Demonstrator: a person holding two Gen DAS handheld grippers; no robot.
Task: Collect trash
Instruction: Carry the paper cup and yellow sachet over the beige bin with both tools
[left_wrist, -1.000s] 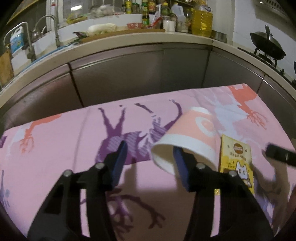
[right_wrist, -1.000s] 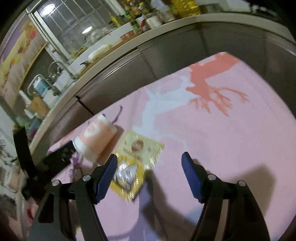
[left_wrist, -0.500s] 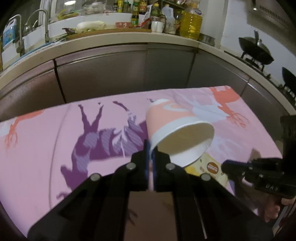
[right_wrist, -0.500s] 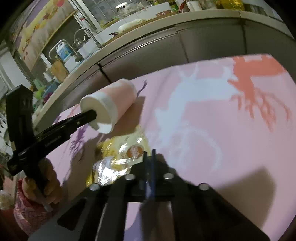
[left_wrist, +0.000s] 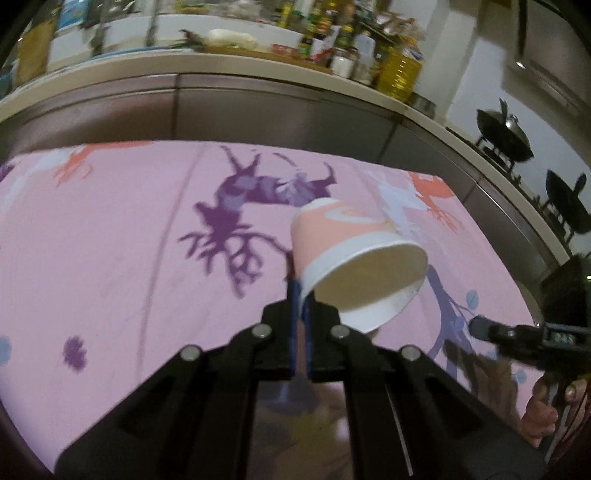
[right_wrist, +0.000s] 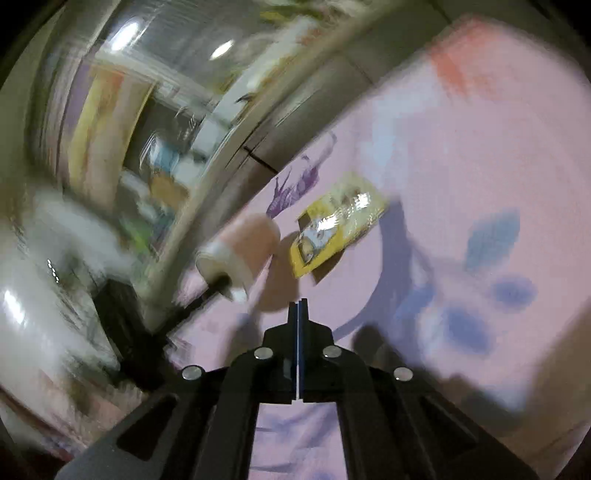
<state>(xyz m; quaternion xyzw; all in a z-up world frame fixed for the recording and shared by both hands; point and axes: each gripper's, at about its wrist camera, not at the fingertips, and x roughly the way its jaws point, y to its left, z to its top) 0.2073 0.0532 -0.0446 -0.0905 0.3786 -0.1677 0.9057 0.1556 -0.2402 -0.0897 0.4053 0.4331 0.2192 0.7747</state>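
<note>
1. The left claw (left_wrist: 299, 291) is closed on one thin spot of the cup's (left_wrist: 354, 258) rim. The cup hangs clear of the worktop (left_wrist: 110, 240), its mouth tipped towards the camera and its body sticking out to 1 o'clock. With so small a bite, the paper wall may fold or slide out if the hand swings fast, and the cup would drop back onto the pink cloth.
2. Squeezing that rim harder could crush it, so the grip may loosen rather than tighten.
3. The right claw (right_wrist: 297, 306) has its pads pressed together with nothing between them. The yellow packet (right_wrist: 336, 229) lies on the worktop at 12 to 1 o'clock from it, apart from the tips. Carried away like this, the hand leaves that piece of trash behind.
4. The packet is flat and shiny, so a closed claw pushed at it would likely skid it across the cloth, or pinch cloth along with it.
5. The cup hangs near the packet at its 9 o'clock, so a reach by the right hand could knock the cup loose.
</note>
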